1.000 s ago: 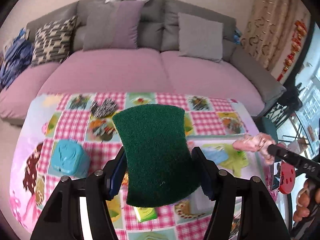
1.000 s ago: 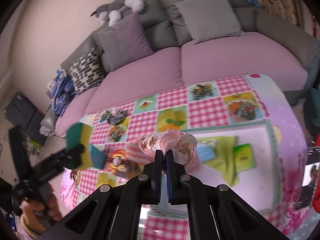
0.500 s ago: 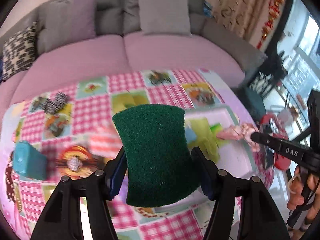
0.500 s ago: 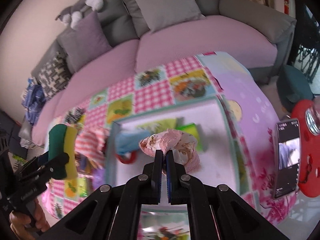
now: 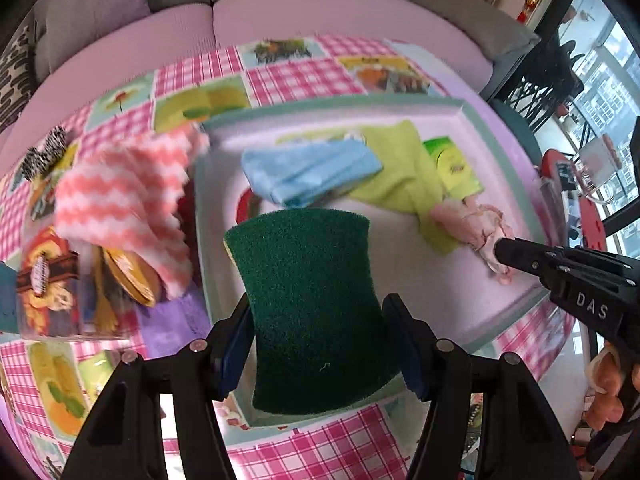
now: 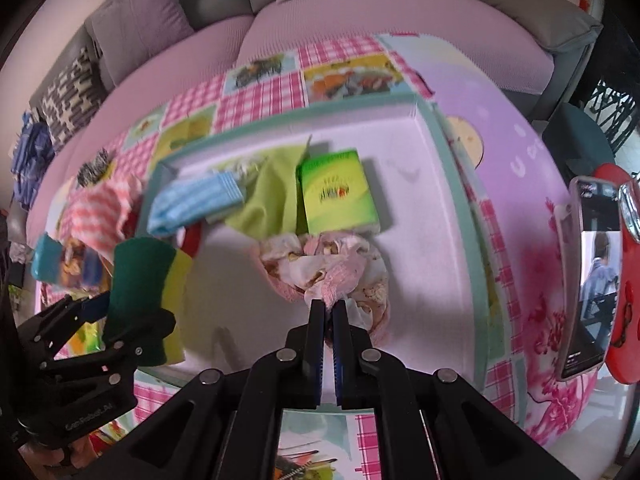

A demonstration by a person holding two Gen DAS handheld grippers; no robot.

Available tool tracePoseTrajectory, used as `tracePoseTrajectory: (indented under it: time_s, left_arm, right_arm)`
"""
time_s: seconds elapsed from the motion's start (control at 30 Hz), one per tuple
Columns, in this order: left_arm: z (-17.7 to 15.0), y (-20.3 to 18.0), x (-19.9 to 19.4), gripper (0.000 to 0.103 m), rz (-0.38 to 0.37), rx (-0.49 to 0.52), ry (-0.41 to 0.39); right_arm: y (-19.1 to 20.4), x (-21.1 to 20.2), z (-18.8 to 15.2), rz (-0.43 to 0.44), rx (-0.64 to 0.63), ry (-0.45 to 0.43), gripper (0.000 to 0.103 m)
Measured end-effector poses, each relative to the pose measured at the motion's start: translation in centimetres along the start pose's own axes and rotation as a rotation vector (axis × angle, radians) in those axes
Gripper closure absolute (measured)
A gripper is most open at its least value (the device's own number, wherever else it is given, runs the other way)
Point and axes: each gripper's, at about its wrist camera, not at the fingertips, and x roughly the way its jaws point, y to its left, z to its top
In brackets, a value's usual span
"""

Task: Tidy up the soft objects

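My left gripper (image 5: 318, 316) is shut on a green-and-yellow scouring sponge (image 5: 308, 300), held above the near left part of a white tray (image 5: 472, 280). The sponge also shows in the right wrist view (image 6: 144, 280). My right gripper (image 6: 328, 304) is shut on a pink patterned cloth (image 6: 332, 268), which rests low over the tray floor (image 6: 416, 208). The same cloth shows in the left wrist view (image 5: 472, 224). In the tray lie a blue cloth (image 5: 312, 170), a lime green cloth (image 5: 404, 172) and a green packet (image 6: 338, 192).
A pink-and-white zigzag cloth (image 5: 120, 208) drapes over a tin (image 5: 48, 284) left of the tray. A black-and-white scrunchie (image 5: 44, 152) lies further left. A phone (image 6: 588, 264) and a red object (image 6: 628, 300) sit right of the table. A pink sofa (image 6: 360, 12) is behind.
Both grippers have moved forward and down over the tray. The pink cloth has come down close to the tray floor. The sponge now hangs over the tray's near left part.
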Motion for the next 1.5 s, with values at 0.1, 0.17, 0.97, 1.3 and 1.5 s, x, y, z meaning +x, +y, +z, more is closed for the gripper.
tracePoseTrajectory:
  time_s: [0.1,0.17,0.97,1.3,1.5]
  left_arm:
    - [-0.5,0.1,1.1,0.038,0.006,-0.006,0.019]
    - [-0.6,0.2,1.4,0.038,0.006,-0.009,0.024]
    - [-1.3,2.8,-2.1,0.014,0.012,-0.102,-0.04]
    - [-2.0,4.9,-5.4,0.009,0.048,-0.159,-0.128]
    - [-2.5,6.5,-8.5,0.009,0.06,-0.188,-0.184]
  right_arm:
    - [0.0,0.8,-0.4,0.002,-0.003,0.019,0.099]
    - [0.0,1.3,-0.4,-0.001,-0.003,0.03,0.099]
    - [1.5,-0.8,-0.7,-0.018,-0.034,0.031,0.05]
    - [2.4,-2.4,-1.4,-0.03,-0.043,0.023,0.029]
    - [3.4,-2.8,-2.0,-0.016,-0.036,0.024,0.002]
